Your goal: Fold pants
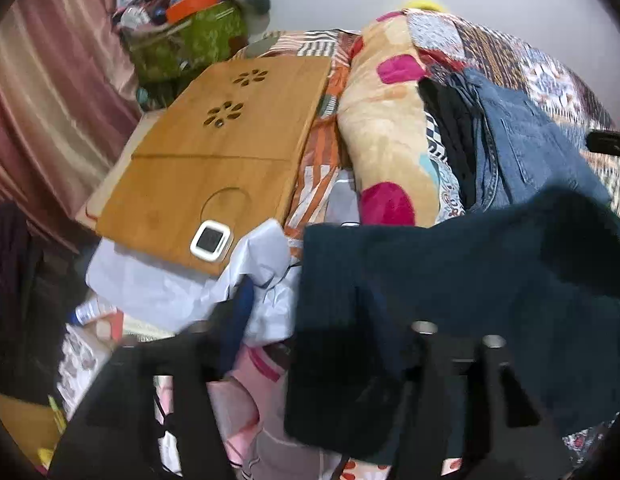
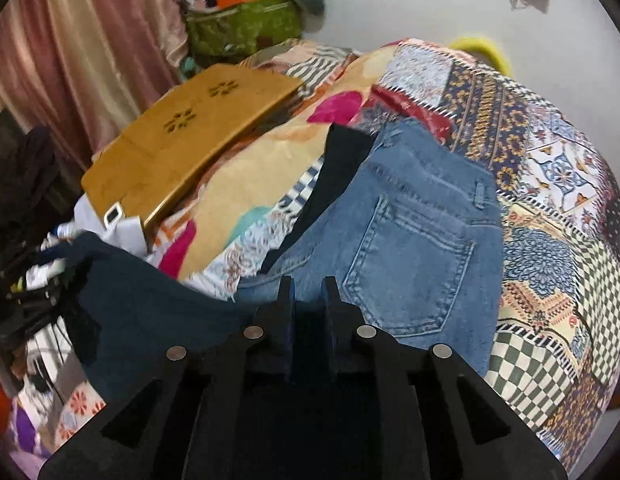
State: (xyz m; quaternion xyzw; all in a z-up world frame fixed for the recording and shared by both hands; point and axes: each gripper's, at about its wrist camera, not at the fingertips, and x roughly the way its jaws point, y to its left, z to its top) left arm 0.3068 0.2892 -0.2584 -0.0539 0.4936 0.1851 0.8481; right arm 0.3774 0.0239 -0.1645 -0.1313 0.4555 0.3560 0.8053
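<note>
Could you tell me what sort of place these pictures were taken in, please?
Most likely a lived-in bedroom: a bed under a colourful patchwork bedspread, striped pink satin curtains behind it, and folded blue denim jeans lying on the bed beside a bamboo lap desk.

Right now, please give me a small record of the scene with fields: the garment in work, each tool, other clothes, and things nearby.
garment in work: dark navy pants, lifted, hanging across both views
right tool: jaws nearly closed, dark navy cloth between the pads
left tool: blurred; jaws apart, grip on the pants unclear
other clothes: blue jeans flat on the patterned bedspread, back pocket up; a black garment beside them
nearby: wooden lap tray with a small white device on its corner
</note>
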